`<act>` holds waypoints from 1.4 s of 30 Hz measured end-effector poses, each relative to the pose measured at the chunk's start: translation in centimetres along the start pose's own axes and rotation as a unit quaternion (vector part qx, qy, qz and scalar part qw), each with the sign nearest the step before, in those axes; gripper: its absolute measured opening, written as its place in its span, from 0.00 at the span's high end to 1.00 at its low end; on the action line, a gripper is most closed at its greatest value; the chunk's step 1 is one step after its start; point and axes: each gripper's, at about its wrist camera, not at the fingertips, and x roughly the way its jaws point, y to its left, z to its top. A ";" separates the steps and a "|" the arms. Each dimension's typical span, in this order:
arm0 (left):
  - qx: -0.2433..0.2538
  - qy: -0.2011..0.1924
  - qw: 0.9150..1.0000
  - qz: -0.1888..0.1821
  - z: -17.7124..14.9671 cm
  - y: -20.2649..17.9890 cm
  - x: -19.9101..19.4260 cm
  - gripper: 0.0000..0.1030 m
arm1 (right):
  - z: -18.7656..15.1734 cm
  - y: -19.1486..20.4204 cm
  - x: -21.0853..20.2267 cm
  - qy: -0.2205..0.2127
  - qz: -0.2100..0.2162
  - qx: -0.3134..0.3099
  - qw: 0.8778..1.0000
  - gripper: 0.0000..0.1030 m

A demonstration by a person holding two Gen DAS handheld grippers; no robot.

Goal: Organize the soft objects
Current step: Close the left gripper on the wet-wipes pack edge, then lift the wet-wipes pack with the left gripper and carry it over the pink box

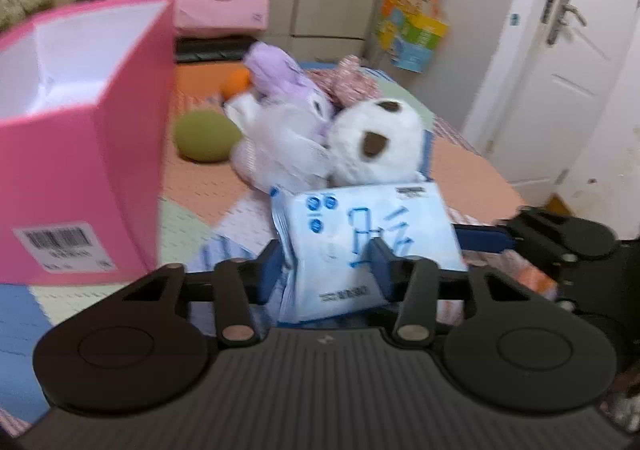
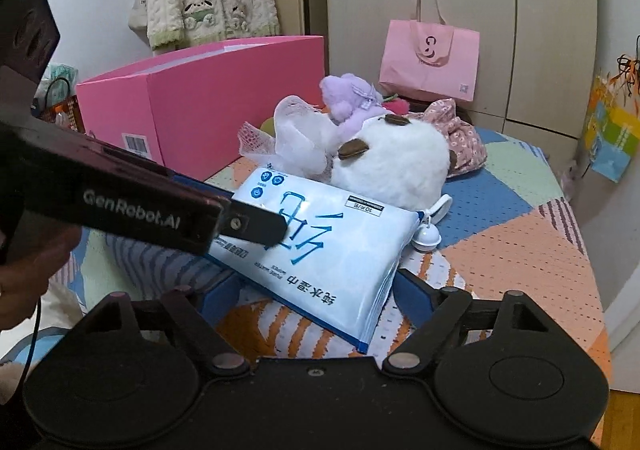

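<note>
My left gripper (image 1: pixel 326 270) is shut on a light blue pack of wet wipes (image 1: pixel 368 246) and holds it over the patchwork mat. In the right wrist view the left gripper (image 2: pixel 256 228) clamps the same pack (image 2: pixel 332 246) from the left. My right gripper (image 2: pixel 316 296) is open, its blue fingers on either side of the pack's near end. Behind the pack lie a white plush dog (image 2: pixel 396 165), a purple plush (image 2: pixel 352 97) and a white plush (image 1: pixel 276 141). An open pink box (image 1: pixel 76 153) stands at the left.
A green ball (image 1: pixel 206 135) and an orange ball (image 1: pixel 236 83) lie beside the box. A floral pink cloth toy (image 2: pixel 460 133) lies behind the dog. A pink tote bag (image 2: pixel 430 57) leans on the wardrobe. A white door (image 1: pixel 560 61) is at the right.
</note>
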 end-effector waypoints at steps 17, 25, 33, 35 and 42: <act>0.006 0.031 0.999 -0.003 0.3 -1.7 -1.8 0.51 | 0.8 1.5 -0.8 0.021 -0.012 0.039 0.999 0.25; -0.004 0.061 0.998 -0.013 0.5 -0.9 -3.3 0.49 | 1.6 3.3 -1.6 0.042 -0.010 0.026 0.999 0.25; 0.000 0.076 0.997 -0.016 0.4 -0.5 -6.3 0.49 | 2.8 5.8 -3.3 0.059 -0.005 0.006 0.998 0.25; 0.001 0.075 0.997 -0.012 0.3 -0.2 -7.2 0.49 | 3.1 6.6 -3.7 0.059 0.001 0.007 0.998 0.25; 0.004 0.097 0.995 -0.001 0.6 1.4 -10.5 0.49 | 5.1 9.3 -4.2 0.079 0.034 -0.003 0.996 0.25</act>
